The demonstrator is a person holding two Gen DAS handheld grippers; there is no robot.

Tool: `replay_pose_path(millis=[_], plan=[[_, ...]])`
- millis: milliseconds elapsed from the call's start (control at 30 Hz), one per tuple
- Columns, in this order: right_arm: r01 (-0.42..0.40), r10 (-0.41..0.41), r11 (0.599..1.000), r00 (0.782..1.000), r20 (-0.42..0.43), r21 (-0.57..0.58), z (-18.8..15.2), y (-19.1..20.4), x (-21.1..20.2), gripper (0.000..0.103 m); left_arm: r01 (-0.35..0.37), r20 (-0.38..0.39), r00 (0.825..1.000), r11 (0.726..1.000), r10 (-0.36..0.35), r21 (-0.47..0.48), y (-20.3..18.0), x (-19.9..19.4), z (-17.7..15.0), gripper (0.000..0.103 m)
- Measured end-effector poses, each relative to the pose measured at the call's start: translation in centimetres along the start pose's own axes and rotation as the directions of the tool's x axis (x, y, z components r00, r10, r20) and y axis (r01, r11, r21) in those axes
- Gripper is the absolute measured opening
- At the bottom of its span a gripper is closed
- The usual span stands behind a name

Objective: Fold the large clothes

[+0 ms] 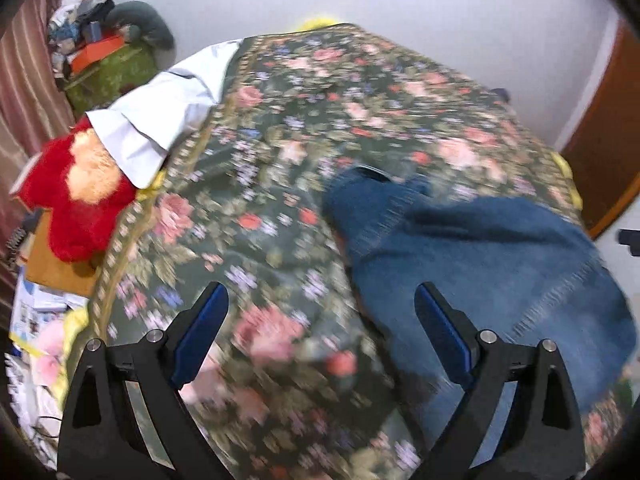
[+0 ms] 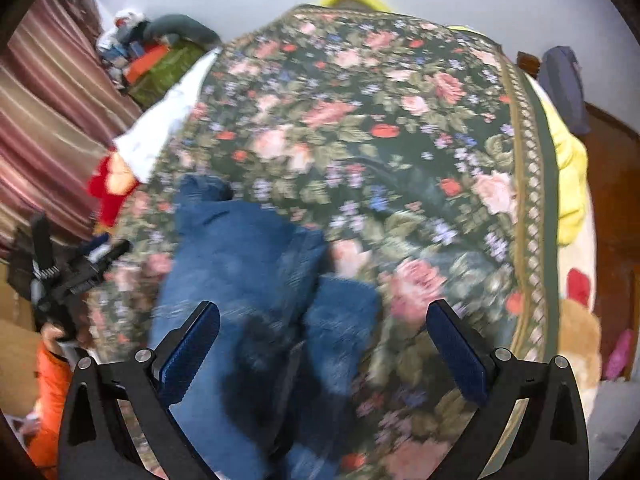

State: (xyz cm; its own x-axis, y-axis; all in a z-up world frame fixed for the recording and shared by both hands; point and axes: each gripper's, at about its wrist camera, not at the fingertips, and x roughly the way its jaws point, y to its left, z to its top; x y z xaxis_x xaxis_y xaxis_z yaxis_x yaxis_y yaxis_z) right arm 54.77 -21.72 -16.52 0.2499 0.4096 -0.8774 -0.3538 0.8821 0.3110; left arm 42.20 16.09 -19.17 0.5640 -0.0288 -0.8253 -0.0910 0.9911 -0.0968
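Observation:
A pair of blue jeans (image 1: 480,264) lies crumpled on the floral bedspread (image 1: 280,128), at the near right in the left wrist view. In the right wrist view the jeans (image 2: 248,272) lie at the near left, straight under the gripper. My left gripper (image 1: 322,320) is open and empty, above the bedspread just left of the jeans. My right gripper (image 2: 322,332) is open and empty, above the jeans. The left gripper also shows in the right wrist view (image 2: 76,268) at the bed's left edge. Both views are blurred.
A white cloth (image 1: 160,120) and a red plush toy (image 1: 80,200) lie at the bed's left edge. A pile of clutter (image 1: 104,48) stands in the far left corner by a striped curtain (image 2: 52,112). A yellow sheet (image 2: 568,168) hangs off the right edge.

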Motion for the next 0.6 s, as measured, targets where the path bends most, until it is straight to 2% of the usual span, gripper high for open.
replay_pose_path(millis=[100, 167, 233, 300, 367, 467, 500, 600], plan=[[-0.069, 0.069, 0.998, 0.998, -0.009, -0.013, -1.3, 1.5, -0.6, 0.103, 0.105, -0.016, 0.994, 0.994, -0.105, -0.032, -1.1, -0.9, -1.9, 0.095], [-0.084, 0.082, 0.995, 0.996, -0.044, -0.050, -2.2, 2.5, 0.0, 0.103, 0.195, -0.043, 0.979, 0.978, -0.198, -0.078, -1.6, -0.6, -3.1, 0.095], [-0.070, 0.065, 0.994, 0.996, -0.061, -0.085, -3.1, 3.0, 0.6, 0.103, 0.269, -0.065, 0.958, 0.955, -0.278, -0.126, -1.9, -0.1, -4.3, 0.095], [-0.050, 0.042, 0.995, 0.995, -0.092, -0.089, -4.0, 2.6, 1.7, 0.103, 0.335, -0.096, 0.930, 0.925, -0.355, -0.179, -2.3, 1.0, -5.2, 0.095], [-0.064, 0.058, 0.997, 0.989, -0.134, -0.040, -4.7, 1.4, 3.1, 0.103, 0.372, -0.123, 0.907, 0.902, -0.404, -0.219, -2.5, 2.2, -6.1, 0.095], [-0.094, 0.105, 0.994, 0.973, -0.205, 0.061, -5.4, -0.6, 5.3, 0.103, 0.372, -0.160, 0.890, 0.883, -0.427, -0.287, -2.5, 4.6, -6.6, 0.095], [-0.120, 0.138, 0.988, 0.965, -0.222, 0.093, -5.6, -1.2, 6.0, 0.103, 0.382, -0.167, 0.879, 0.869, -0.447, -0.315, -2.4, 5.3, -6.7, 0.095], [-0.209, 0.251, 0.961, 0.934, -0.256, 0.181, -5.7, -2.3, 7.6, 0.103, 0.437, -0.158, 0.829, 0.798, -0.536, -0.415, -2.2, 7.6, -6.8, 0.096]])
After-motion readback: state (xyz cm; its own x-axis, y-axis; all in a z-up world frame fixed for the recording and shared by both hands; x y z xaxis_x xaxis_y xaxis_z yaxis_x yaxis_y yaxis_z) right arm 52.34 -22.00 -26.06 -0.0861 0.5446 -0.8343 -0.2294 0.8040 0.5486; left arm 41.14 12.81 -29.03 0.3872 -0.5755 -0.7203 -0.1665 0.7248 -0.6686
